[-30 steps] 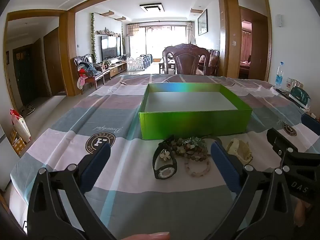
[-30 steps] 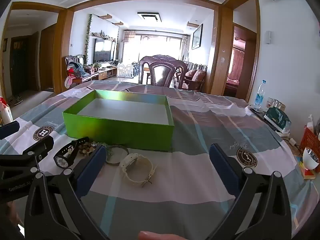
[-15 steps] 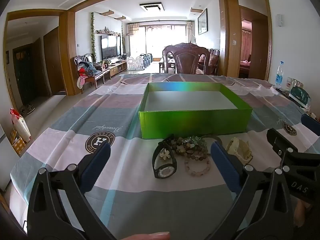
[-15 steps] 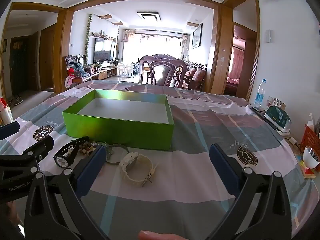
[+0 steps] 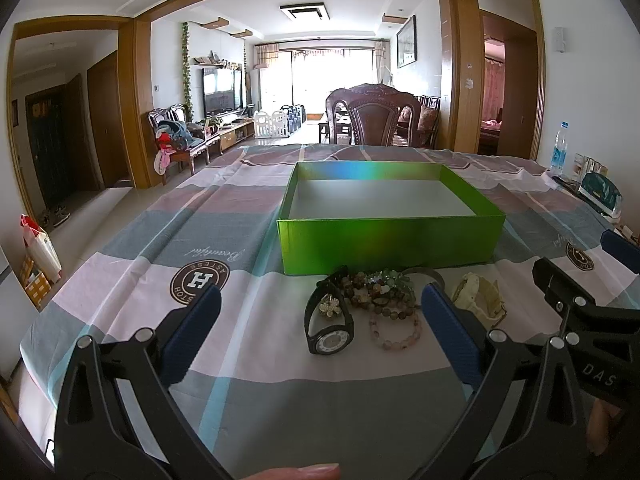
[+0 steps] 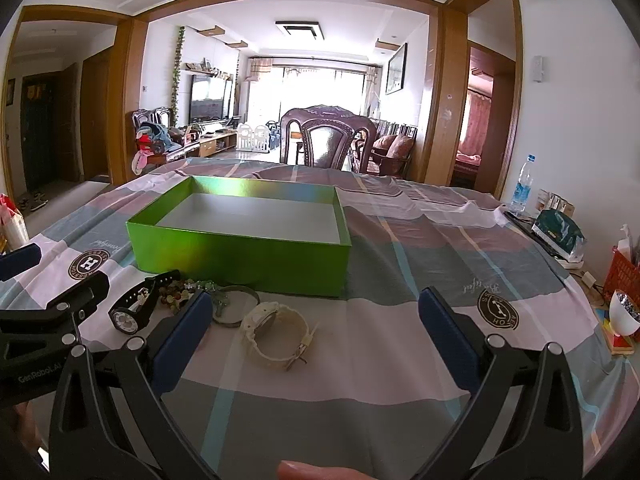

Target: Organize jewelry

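Nothing has shifted since a second ago; both claws hang wide and empty.
Black watch (image 5: 329, 322) lies just ahead of left claw (image 5: 320, 322), strap running near-to-far; white watch (image 6: 276, 330) sits left-of-centre before right claw (image 6: 316, 330).

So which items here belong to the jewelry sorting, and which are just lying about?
Job:
green box
black watch
bead bracelets
pink bracelet
cream watch
metal bangle

Lying about:
water bottle
teal pouch
red basket

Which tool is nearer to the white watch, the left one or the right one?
The right tool. The white watch lies between its open fingers, toward the left finger. The left tool frames the black watch; the white watch sits outside its right finger.
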Demonstrator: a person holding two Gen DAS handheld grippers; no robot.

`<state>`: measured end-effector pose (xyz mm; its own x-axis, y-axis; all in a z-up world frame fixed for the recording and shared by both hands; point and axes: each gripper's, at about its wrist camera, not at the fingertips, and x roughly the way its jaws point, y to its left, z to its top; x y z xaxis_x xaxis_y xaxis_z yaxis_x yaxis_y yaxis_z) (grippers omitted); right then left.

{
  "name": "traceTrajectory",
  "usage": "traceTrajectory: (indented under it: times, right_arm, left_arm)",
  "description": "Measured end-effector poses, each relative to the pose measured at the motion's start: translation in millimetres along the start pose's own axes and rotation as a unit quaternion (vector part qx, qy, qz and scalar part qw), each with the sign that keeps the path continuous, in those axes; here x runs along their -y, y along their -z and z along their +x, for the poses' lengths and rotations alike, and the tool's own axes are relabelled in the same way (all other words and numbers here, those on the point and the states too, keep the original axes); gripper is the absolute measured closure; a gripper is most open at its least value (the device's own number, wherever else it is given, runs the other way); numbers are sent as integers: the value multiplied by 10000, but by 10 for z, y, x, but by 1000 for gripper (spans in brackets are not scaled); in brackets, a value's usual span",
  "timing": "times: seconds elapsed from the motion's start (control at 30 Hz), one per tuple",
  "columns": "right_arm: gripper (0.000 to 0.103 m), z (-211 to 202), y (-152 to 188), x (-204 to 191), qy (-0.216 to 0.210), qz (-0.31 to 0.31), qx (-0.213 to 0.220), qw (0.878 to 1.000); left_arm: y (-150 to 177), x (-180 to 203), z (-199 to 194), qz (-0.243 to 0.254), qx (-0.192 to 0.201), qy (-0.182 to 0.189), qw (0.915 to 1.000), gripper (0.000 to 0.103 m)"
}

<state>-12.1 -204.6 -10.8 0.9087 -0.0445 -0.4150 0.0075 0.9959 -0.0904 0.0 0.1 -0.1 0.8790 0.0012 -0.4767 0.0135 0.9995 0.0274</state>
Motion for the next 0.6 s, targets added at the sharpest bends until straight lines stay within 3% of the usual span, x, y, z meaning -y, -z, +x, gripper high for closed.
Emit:
traceTrajectory:
  times: [0.6]
  right_arm:
    - [2, 32, 12, 4, 12, 9, -6, 10000]
  left_arm:
    - [70, -1, 22, -9, -19, 15, 10000, 4]
